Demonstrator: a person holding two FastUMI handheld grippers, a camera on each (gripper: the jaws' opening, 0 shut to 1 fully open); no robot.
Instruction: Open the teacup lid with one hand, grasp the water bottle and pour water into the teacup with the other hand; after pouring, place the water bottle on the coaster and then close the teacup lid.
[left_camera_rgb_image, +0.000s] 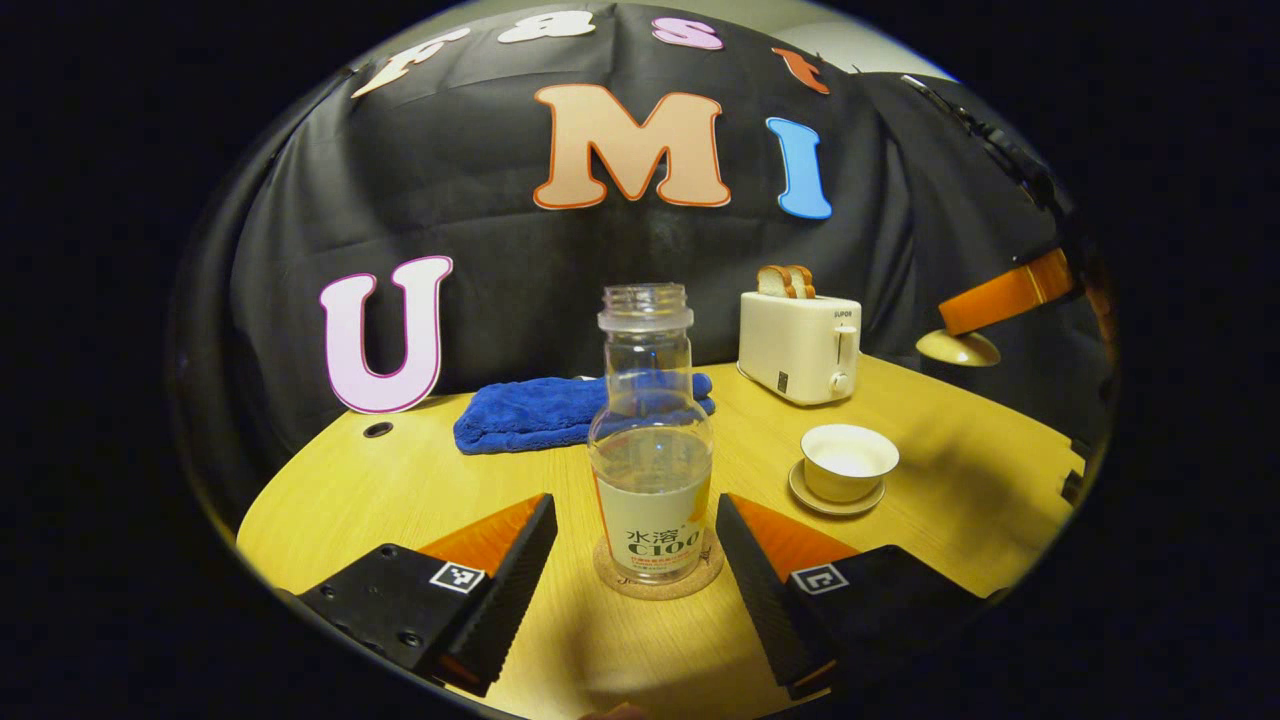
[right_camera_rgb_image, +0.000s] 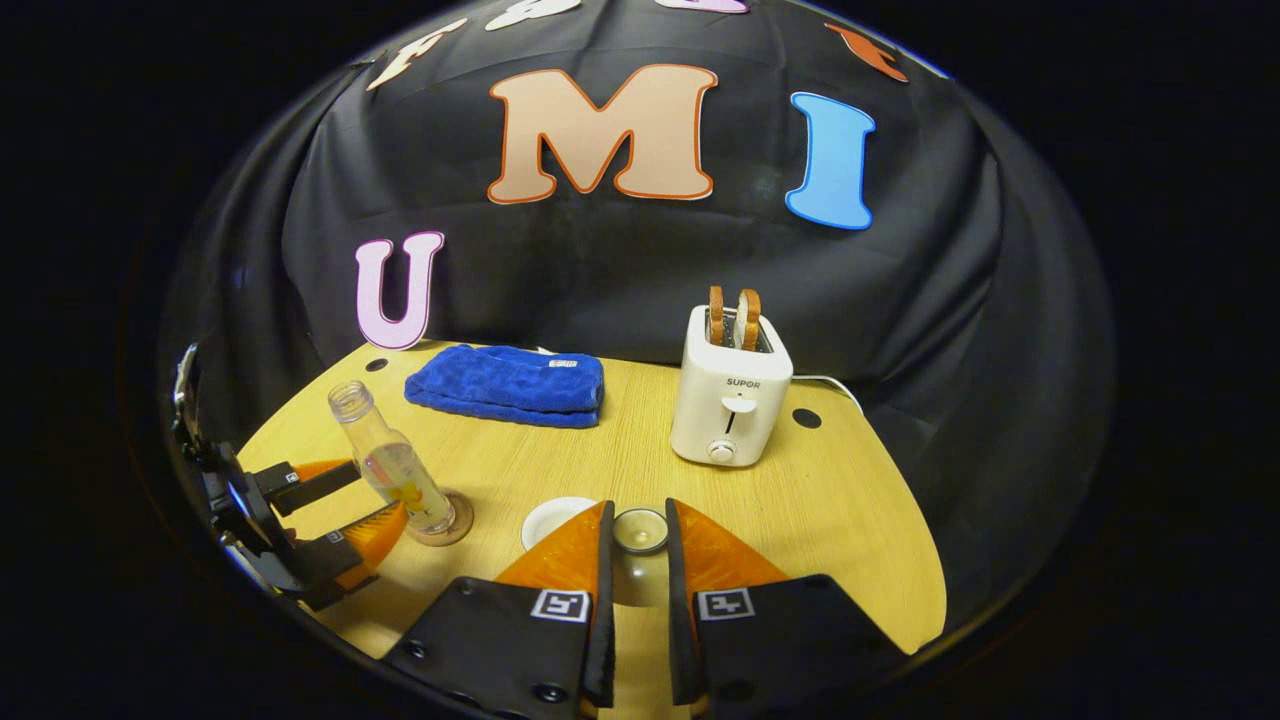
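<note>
Cork coaster (left_camera_rgb_image: 657, 578) carries the water bottle (left_camera_rgb_image: 651, 440), upright, uncapped, near the table's (left_camera_rgb_image: 330, 500) front edge. Left gripper (left_camera_rgb_image: 635, 545) sits wide apart, fingers flanking the bottle, clear gap each side. Blue towel (left_camera_rgb_image: 560, 410) lies behind it near the wall. Open teacup (left_camera_rgb_image: 848, 462) on its saucer (left_camera_rgb_image: 800, 490) stands right of the bottle, bare wood around. Right gripper (right_camera_rgb_image: 637, 545) pinches the teacup lid (right_camera_rgb_image: 640, 530), held above the saucer. Toaster (right_camera_rgb_image: 730, 400) is behind, well apart.

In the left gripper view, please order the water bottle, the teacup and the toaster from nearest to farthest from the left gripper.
1. Water bottle, on the coaster, between the open fingers.
2. Teacup, ahead to the right.
3. Toaster, farther back, right.
</note>
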